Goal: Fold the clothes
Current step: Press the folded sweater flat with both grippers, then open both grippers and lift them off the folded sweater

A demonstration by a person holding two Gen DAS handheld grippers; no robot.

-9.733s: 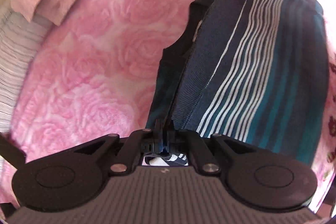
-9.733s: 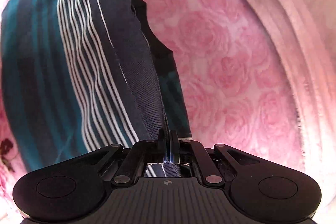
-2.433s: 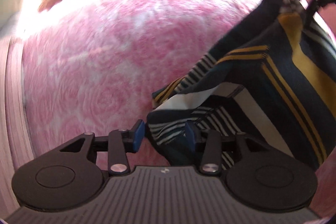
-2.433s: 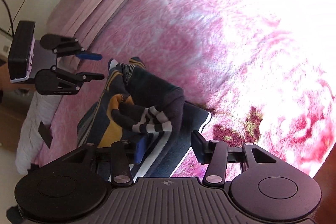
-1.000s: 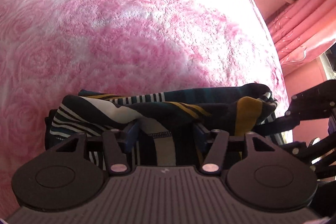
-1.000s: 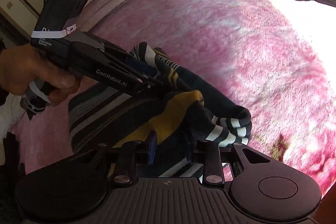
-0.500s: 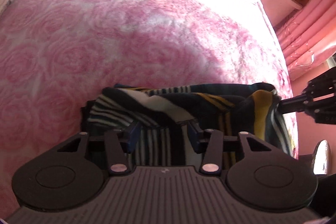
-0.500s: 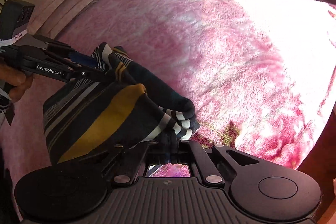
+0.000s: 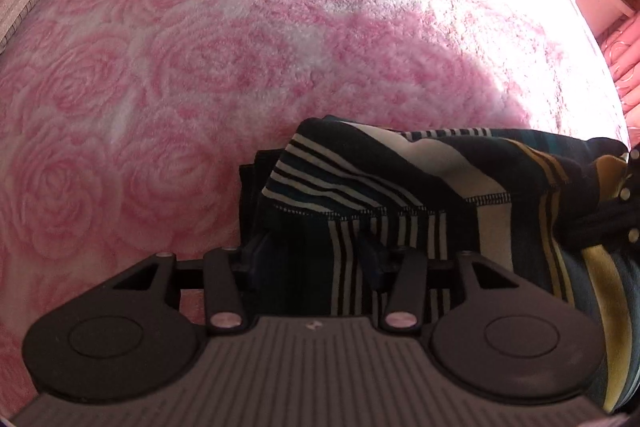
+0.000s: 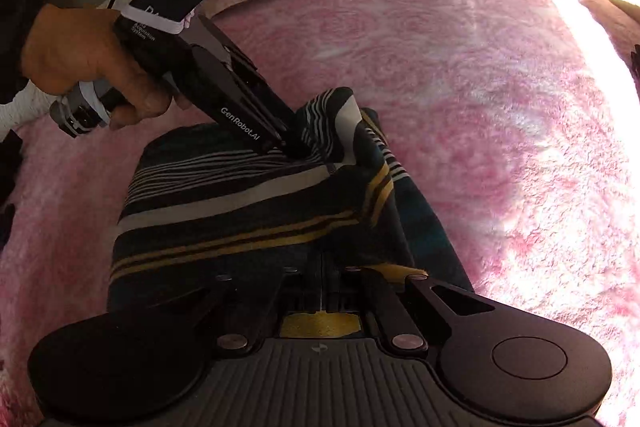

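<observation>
Garment (image 9: 400, 187) btwn left hand-held gripper (image 9: 312, 255) jaws.

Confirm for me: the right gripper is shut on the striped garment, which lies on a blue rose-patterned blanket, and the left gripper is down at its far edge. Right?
Not quite: the blanket is pink, not blue, as both wrist views show. The rest stands: the right gripper is shut on the striped garment, and the left gripper is down at its far edge.

right gripper (image 10: 325, 281) now clamped on the striped garment (image 10: 248, 203); left gripper (image 9: 310, 259), jaws reopening slightly, apparently lower.
</observation>
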